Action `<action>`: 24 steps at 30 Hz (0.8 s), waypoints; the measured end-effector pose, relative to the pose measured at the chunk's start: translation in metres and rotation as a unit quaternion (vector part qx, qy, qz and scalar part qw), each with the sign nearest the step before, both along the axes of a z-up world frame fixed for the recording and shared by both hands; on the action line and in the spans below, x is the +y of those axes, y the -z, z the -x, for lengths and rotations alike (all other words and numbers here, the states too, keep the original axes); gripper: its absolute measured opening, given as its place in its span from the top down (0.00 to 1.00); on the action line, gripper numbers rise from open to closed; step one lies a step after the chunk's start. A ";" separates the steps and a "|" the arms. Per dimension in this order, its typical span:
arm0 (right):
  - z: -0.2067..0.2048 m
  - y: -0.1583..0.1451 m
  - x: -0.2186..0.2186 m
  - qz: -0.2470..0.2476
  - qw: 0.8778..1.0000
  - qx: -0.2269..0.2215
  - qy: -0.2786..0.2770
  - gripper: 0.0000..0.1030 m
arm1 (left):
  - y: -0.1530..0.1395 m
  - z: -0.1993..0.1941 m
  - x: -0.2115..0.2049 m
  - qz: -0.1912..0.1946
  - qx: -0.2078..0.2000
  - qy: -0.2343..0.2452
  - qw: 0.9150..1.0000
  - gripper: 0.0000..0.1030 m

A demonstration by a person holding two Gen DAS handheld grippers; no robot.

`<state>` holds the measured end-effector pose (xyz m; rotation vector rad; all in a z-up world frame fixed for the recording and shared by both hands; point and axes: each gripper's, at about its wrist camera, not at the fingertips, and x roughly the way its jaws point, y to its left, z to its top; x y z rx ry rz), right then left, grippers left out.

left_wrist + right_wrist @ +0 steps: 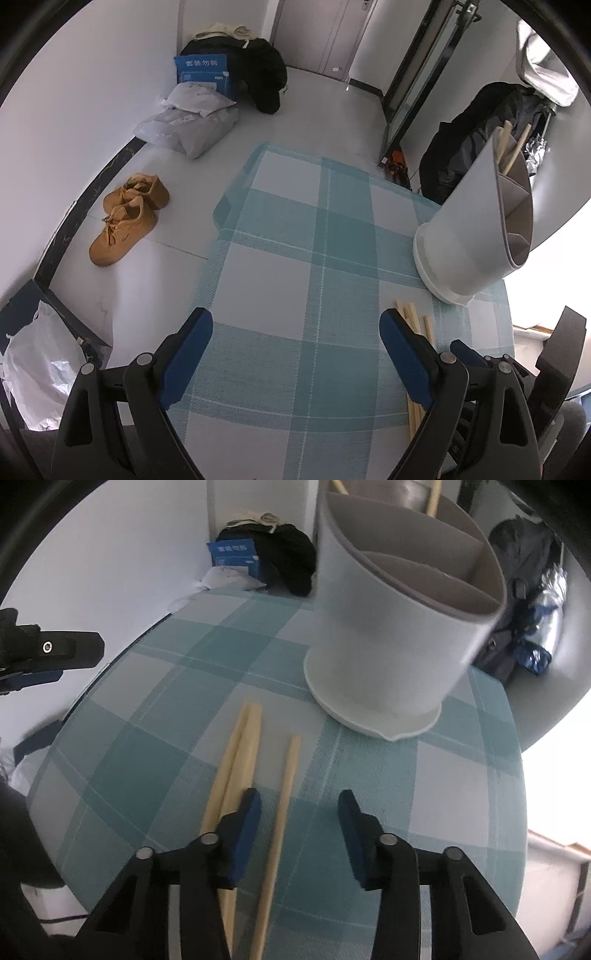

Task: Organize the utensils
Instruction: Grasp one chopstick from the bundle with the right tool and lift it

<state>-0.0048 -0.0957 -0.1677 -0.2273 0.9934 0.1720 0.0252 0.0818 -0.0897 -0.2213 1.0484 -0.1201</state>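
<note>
Three wooden chopsticks [236,760] lie on the teal plaid tablecloth [147,709]. A single one [284,794] runs between my right gripper's [299,812] open fingers; a pair lies under the left finger. A white divided utensil holder [391,635] stands just beyond, with chopsticks [432,498] in a back compartment. My left gripper [295,332] is open and empty over the cloth; the chopsticks [413,317] and holder [476,221] show at its right.
The round table's edge [218,221] drops to a floor with tan shoes [125,218], plastic-wrapped bundles [188,125], a black bag [258,74] and a white bag [40,373]. Dark bags [524,590] lie behind the holder.
</note>
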 end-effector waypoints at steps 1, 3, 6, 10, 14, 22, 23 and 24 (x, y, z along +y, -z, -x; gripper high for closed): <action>0.000 0.000 0.002 -0.002 1.000 0.001 -0.003 0.69 | 0.001 0.000 0.002 0.002 0.002 -0.003 1.000 0.14; -0.004 -0.002 0.003 -0.008 1.000 0.007 -0.013 0.83 | 0.002 -0.001 0.005 0.004 0.005 -0.010 1.000 0.14; -0.005 -0.002 0.001 -0.021 0.999 0.023 -0.013 0.92 | 0.004 -0.003 0.008 0.009 0.013 -0.018 1.000 0.14; -0.006 -0.006 -0.010 -0.029 0.999 0.045 -0.006 0.96 | 0.009 -0.005 0.012 0.039 0.030 -0.023 0.999 0.14; -0.007 -0.008 -0.014 -0.028 0.998 0.055 -0.009 0.95 | 0.009 -0.007 0.013 0.044 0.032 -0.030 0.998 0.14; -0.036 -0.006 0.000 -0.014 0.998 0.044 -0.035 0.93 | 0.009 -0.008 0.035 0.059 0.031 -0.084 0.994 0.14; -0.042 -0.007 0.003 -0.016 0.998 0.043 -0.036 0.93 | 0.010 -0.009 0.039 0.065 0.033 -0.090 0.993 0.14; -0.046 -0.007 0.005 -0.019 0.998 0.042 -0.036 0.93 | 0.011 -0.010 0.039 0.068 0.038 -0.095 0.992 0.14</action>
